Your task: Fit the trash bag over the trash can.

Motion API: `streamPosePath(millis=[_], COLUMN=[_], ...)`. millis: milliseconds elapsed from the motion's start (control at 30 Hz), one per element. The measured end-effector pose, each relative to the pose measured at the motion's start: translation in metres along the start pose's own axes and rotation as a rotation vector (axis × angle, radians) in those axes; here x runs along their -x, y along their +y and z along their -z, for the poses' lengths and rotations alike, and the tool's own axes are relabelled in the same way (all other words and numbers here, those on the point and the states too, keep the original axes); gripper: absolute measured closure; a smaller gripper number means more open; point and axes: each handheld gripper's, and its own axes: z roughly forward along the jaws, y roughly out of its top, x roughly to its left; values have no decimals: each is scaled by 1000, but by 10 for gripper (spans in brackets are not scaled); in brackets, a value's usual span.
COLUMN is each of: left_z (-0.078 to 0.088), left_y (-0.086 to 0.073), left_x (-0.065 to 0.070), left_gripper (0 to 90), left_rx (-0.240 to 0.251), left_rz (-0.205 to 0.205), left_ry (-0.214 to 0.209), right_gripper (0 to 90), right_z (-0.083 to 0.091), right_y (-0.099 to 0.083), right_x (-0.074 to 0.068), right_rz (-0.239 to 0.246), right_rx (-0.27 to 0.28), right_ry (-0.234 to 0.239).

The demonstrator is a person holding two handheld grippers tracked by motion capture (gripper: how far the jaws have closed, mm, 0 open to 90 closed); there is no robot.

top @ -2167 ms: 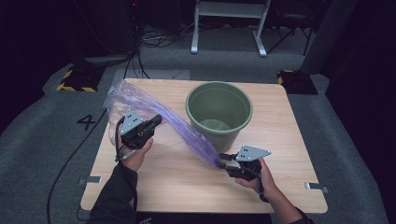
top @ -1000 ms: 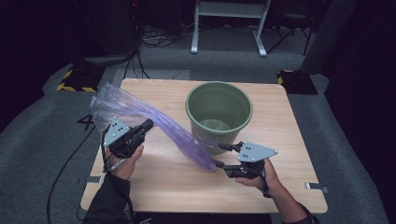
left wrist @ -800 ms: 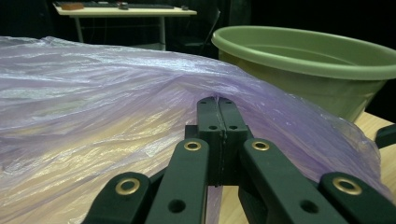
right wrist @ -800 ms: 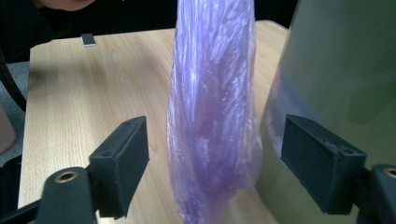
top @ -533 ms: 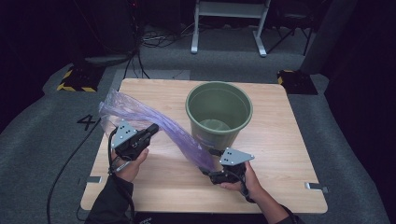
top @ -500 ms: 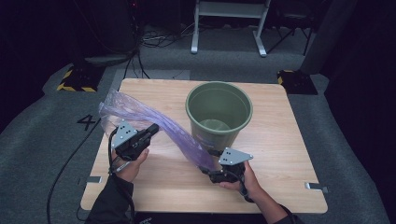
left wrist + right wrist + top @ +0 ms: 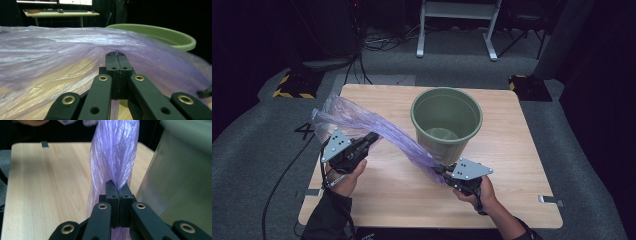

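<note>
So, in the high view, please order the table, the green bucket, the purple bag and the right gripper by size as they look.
1. The table, clearly largest.
2. The green bucket and the purple bag: unsure, because the bag is long but thin and twisted.
3. The right gripper, smallest, its fingers shut on the bag.

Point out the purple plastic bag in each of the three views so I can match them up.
High view: purple plastic bag stretches from left of centre down to lower middle.
Left gripper view: it spreads across the upper and middle frame.
Right gripper view: it hangs as a twisted strip, top centre.
Shared landmark: green bucket.
</note>
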Motion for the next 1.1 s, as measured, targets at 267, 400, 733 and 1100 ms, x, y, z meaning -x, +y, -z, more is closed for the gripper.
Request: streamPosePath(millis=[267, 400, 733, 1100], left_z=[0, -2, -12, -10], left_y=[4, 7, 12, 5], left_x=[2, 8, 24, 18], left_gripper=[666, 473, 273, 271], left_rx=[4, 1, -29, -76], left_rz=[18, -5, -35, -58], left_ry=[-8, -37, -69, -99], right_gripper=[895, 896, 898, 898], right_z=[34, 47, 57, 35], right_y=[43, 62, 95, 93], right_x=[8, 17, 52, 109], right_rz=[131, 167, 204, 96], right_rx=[44, 65, 70, 14], right_ry=[-75, -106, -167, -179])
